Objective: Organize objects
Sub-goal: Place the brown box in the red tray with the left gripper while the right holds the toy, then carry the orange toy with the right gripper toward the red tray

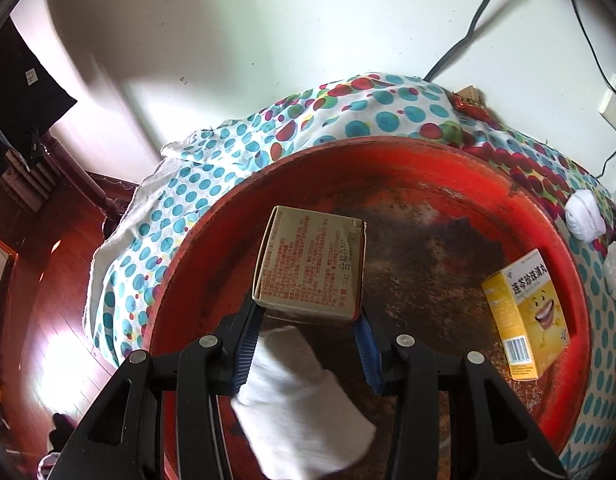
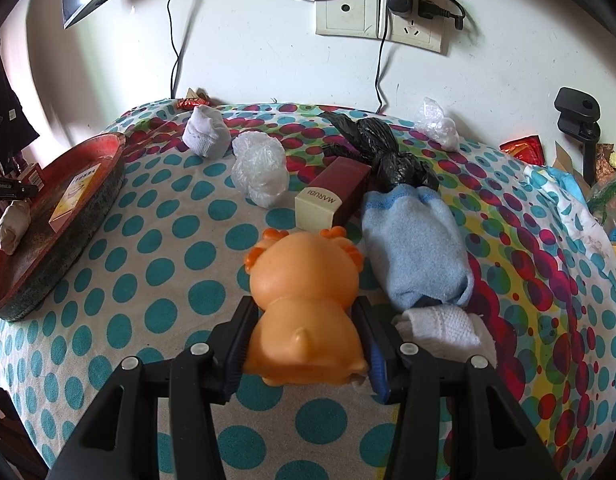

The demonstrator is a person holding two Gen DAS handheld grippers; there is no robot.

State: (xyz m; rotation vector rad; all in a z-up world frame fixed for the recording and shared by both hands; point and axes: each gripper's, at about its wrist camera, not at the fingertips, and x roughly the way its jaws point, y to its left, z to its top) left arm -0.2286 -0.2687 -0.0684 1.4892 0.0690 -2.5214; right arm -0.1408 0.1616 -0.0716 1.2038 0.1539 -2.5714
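Observation:
My left gripper (image 1: 308, 312) is shut on a tan cardboard box (image 1: 312, 264) and holds it over the round red tray (image 1: 408, 160). In the tray lie a rolled white sock (image 1: 300, 400) under the gripper and a yellow medicine box (image 1: 526, 316) at the right. My right gripper (image 2: 304, 320) is shut on an orange toy figure (image 2: 304, 300) above the dotted tablecloth (image 2: 148, 264). The tray (image 2: 84, 204) also shows at the left in the right wrist view.
On the cloth lie a maroon MARUBI box (image 2: 332, 196), a light blue sock (image 2: 416, 248), a white sock (image 2: 444, 330), a black bag (image 2: 384, 152), clear plastic bags (image 2: 260, 168), and a white sock (image 2: 206, 132). Wall sockets (image 2: 380, 12) and cables are behind.

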